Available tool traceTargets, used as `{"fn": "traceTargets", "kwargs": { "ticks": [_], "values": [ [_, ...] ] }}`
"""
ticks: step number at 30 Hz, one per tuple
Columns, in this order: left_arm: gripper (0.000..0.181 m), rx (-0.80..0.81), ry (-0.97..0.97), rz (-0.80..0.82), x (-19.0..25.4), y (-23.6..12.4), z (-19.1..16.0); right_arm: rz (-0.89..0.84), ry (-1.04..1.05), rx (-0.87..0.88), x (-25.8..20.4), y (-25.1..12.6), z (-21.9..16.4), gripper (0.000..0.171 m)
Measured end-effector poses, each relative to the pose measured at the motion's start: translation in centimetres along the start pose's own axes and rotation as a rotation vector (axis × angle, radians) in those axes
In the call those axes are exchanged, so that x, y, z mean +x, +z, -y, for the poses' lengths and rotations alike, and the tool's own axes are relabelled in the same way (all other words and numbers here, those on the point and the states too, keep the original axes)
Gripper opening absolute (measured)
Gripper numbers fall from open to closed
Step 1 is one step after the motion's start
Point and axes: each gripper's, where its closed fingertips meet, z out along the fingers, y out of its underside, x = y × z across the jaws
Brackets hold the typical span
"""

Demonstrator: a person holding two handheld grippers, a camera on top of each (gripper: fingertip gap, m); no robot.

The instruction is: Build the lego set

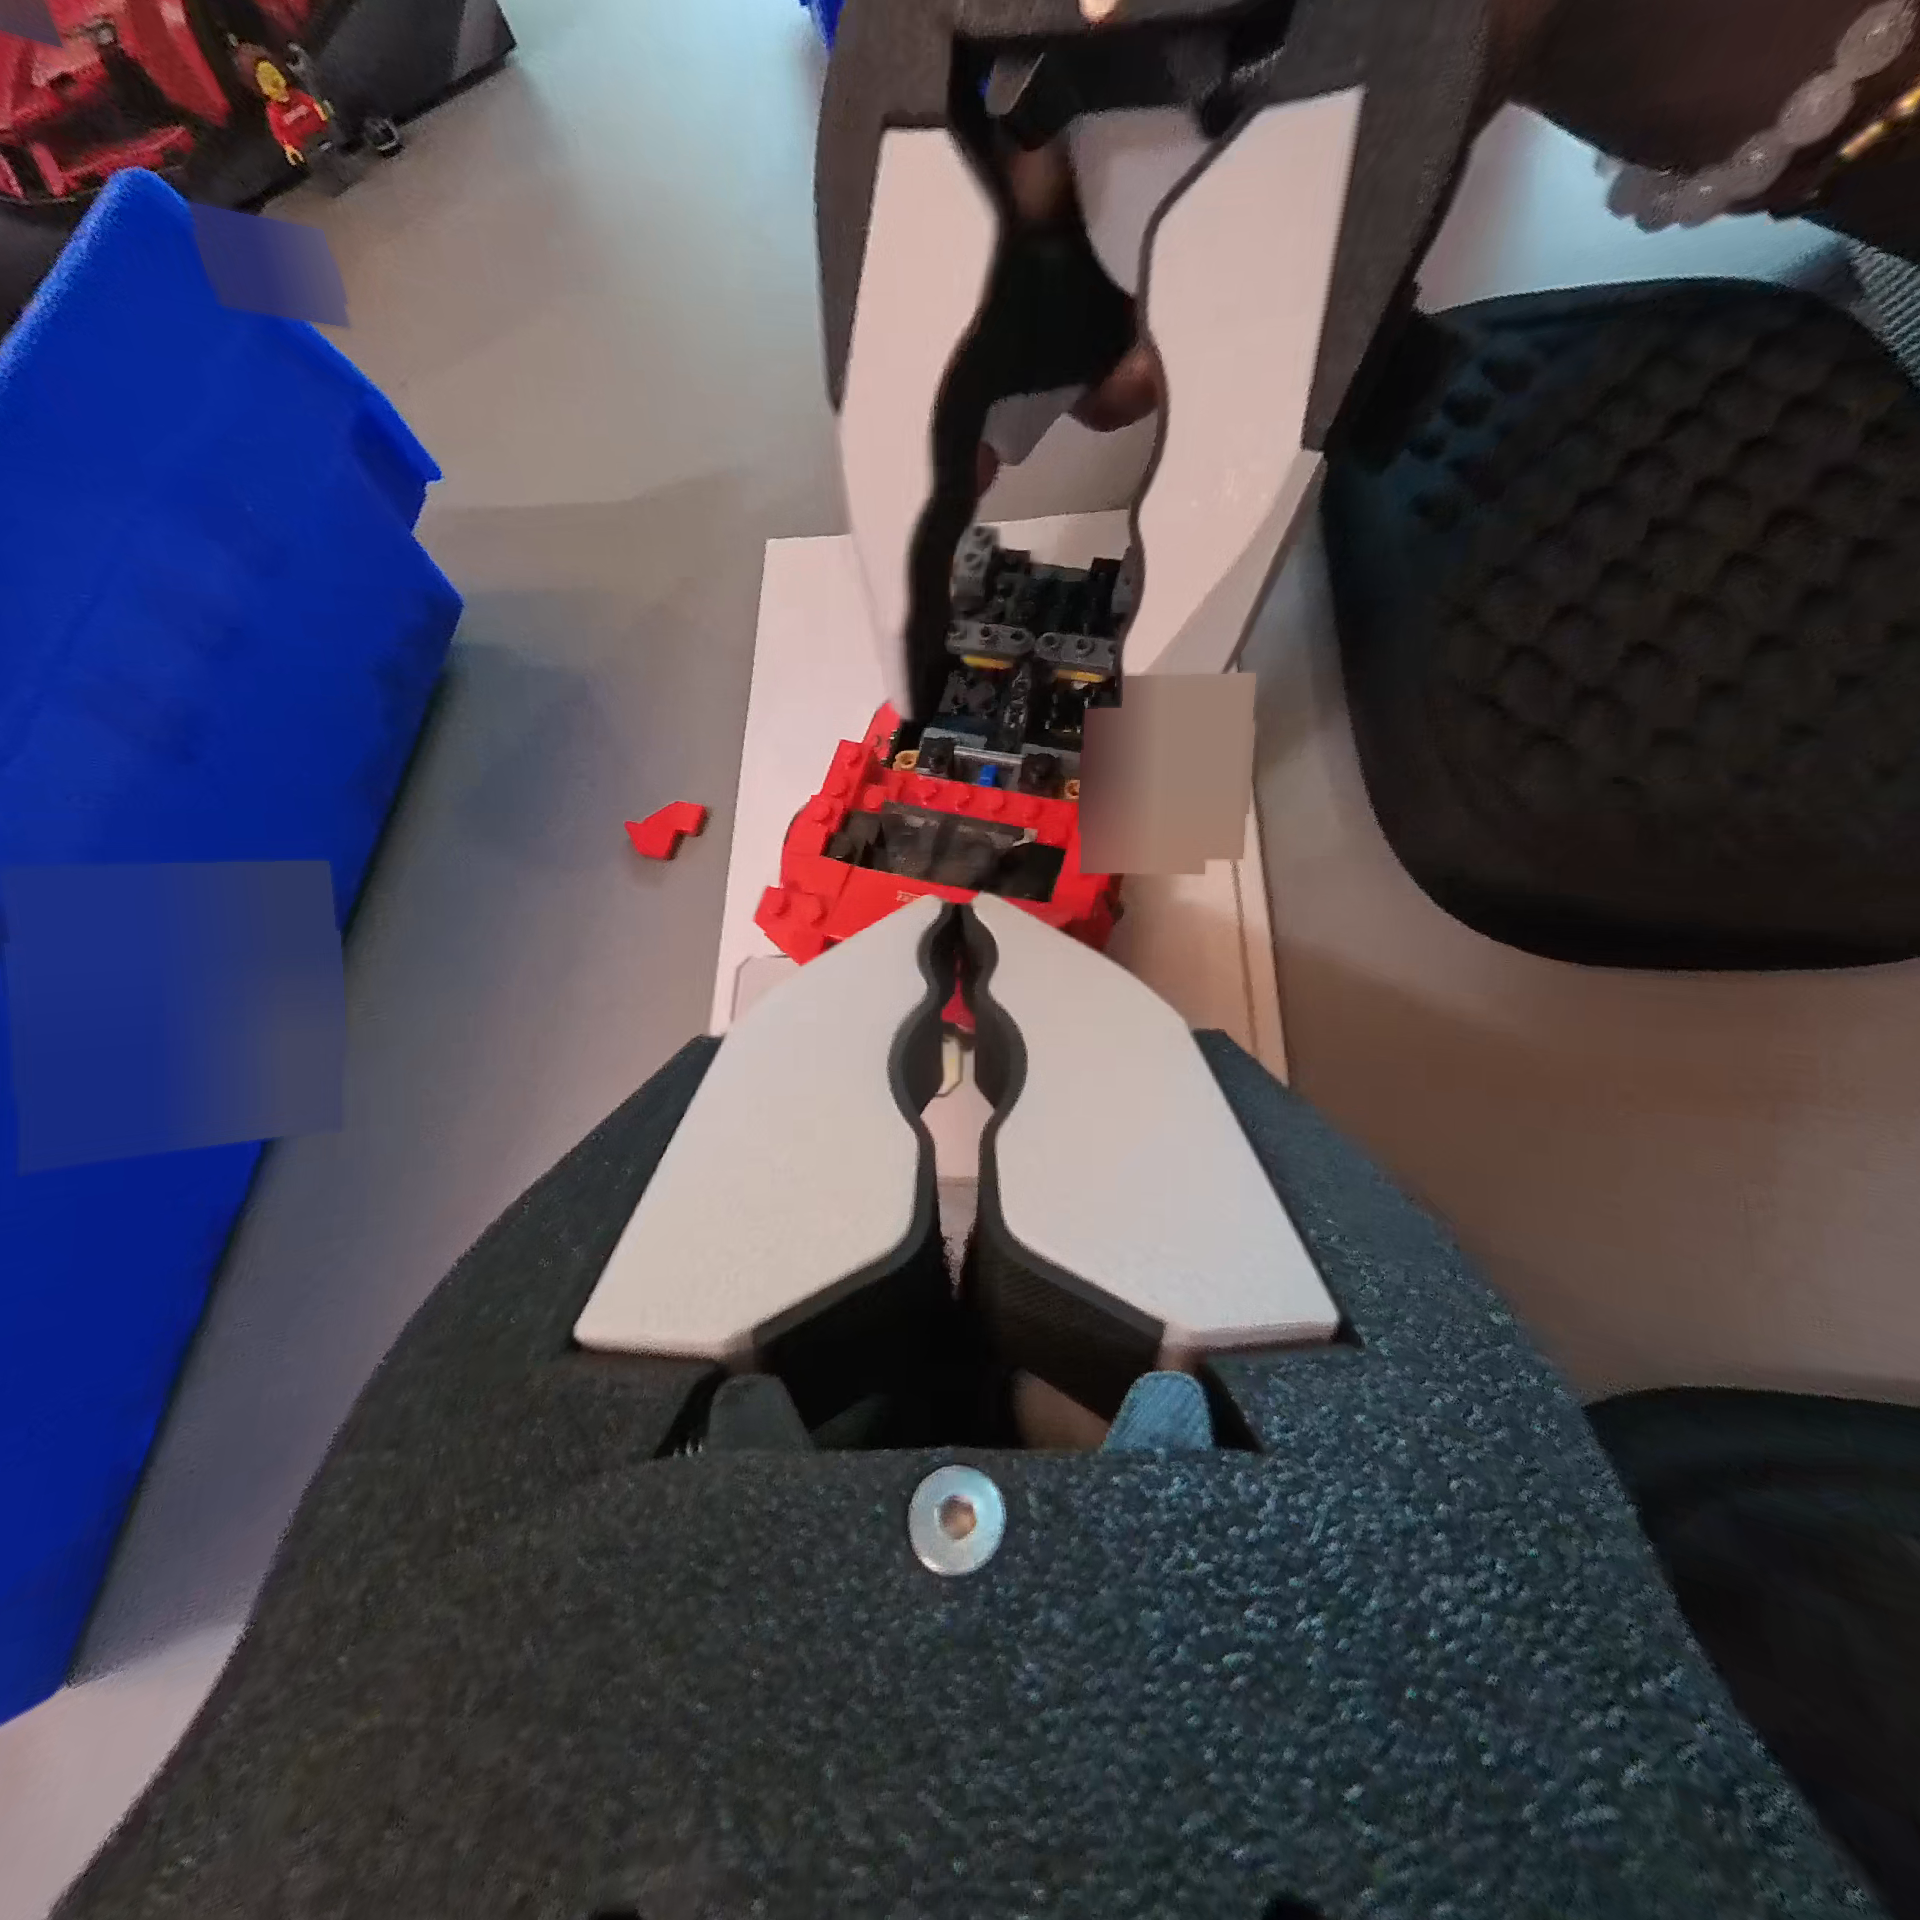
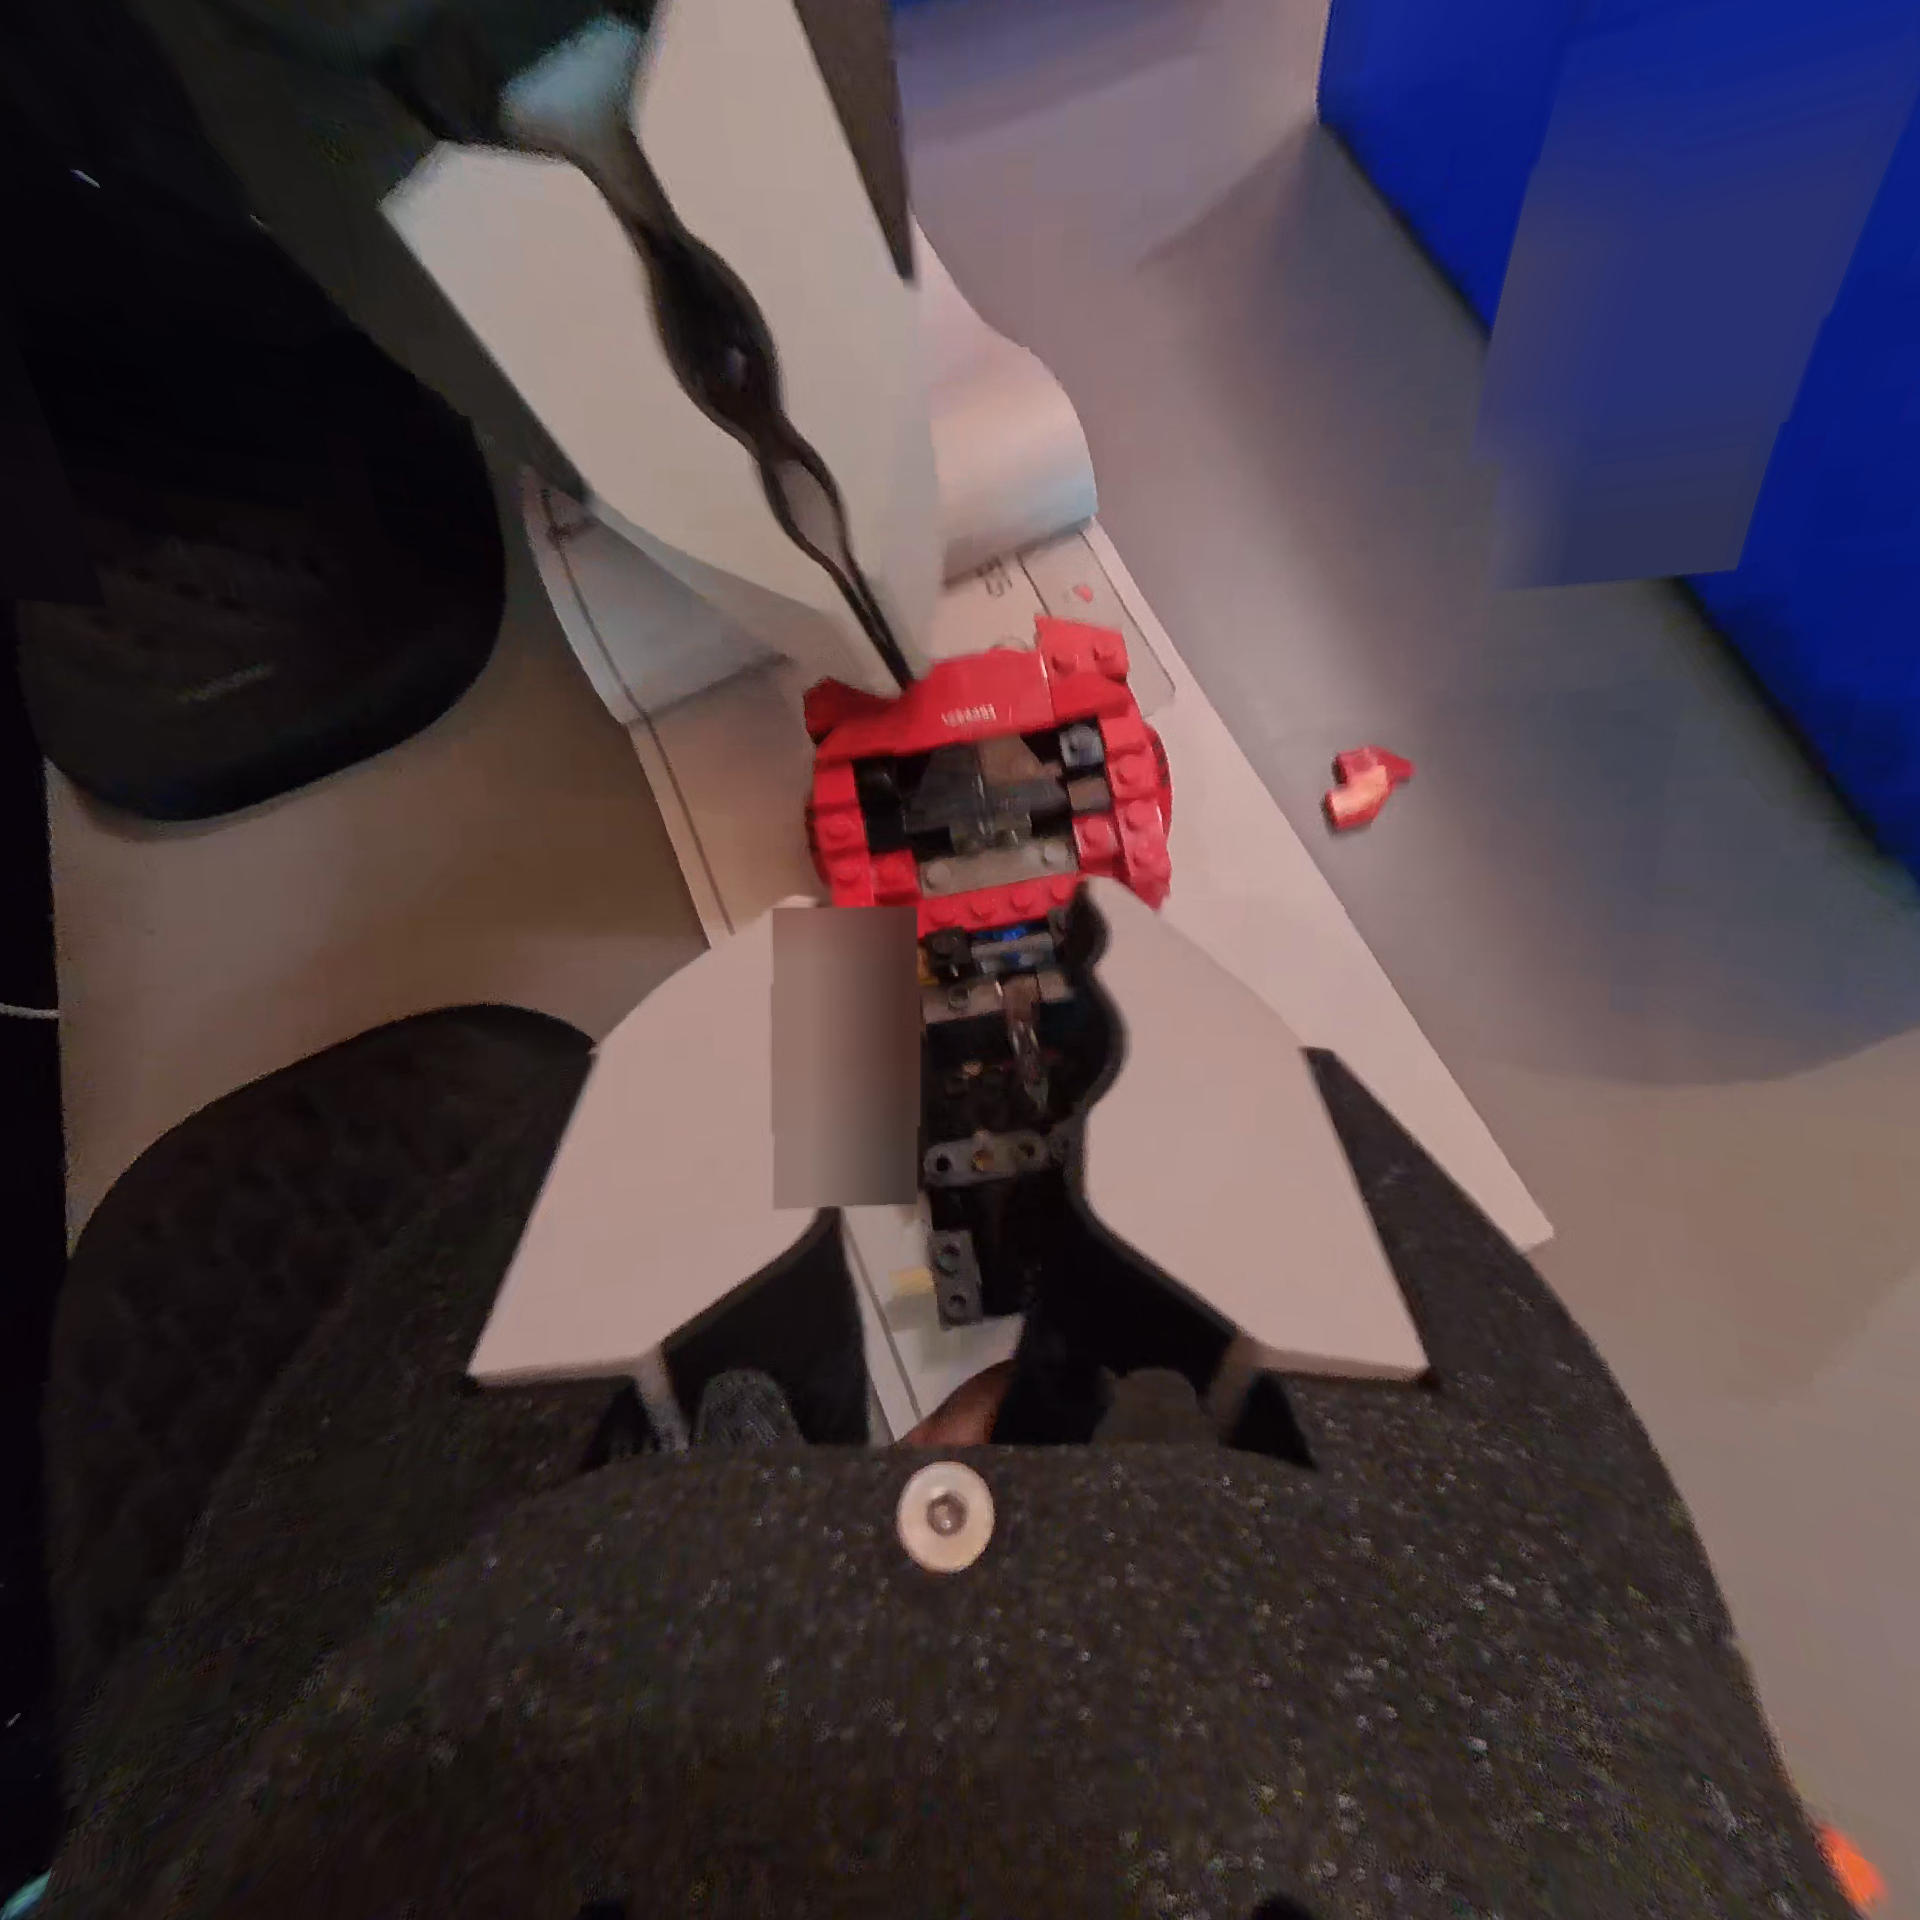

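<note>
Left gripper (image 1: 958, 914) nearly closed, tips pinching the red front of the lego car (image 1: 940, 831). Right gripper (image 2: 997, 935) straddles its black rear, apparently gripping. Car's long axis runs between them, over white booklet (image 1: 790, 665). Loose red piece (image 1: 668, 828) just left, nearer left gripper.

Left gripper (image 1: 958, 914) reaching toward 12 o'clock with jaws nearly together, tips pinching the red nose of the lego car (image 1: 940, 831); right gripper (image 2: 1003, 914) opposite, entering from 12 o'clock in the left wrist view, jaws spread around the car's black rear.
</note>
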Motion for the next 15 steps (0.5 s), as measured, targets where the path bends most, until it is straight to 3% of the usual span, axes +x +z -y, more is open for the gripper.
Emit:
{"fn": "traceTargets", "kwargs": {
  "ticks": [2, 3, 15],
  "values": [
    [0.0, 0.009, -0.011, 0.009, -0.5, 0.0, 0.1, 0.006, -0.055, 0.073, -0.8, -0.1, 1.7, 0.008],
    [0.0, 0.015, -0.023, 0.003, -0.6, 0.0, 0.2, 0.007, -0.087, 0.093, -1.2, 0.0, 2.4, 0.0],
    [0.0, 0.007, -0.101, -0.026, -0.6, 0.4, -0.6, 0.055, -0.059, -0.012, -2.0, 2.8, 2.4, 0.0]
  ]
}}
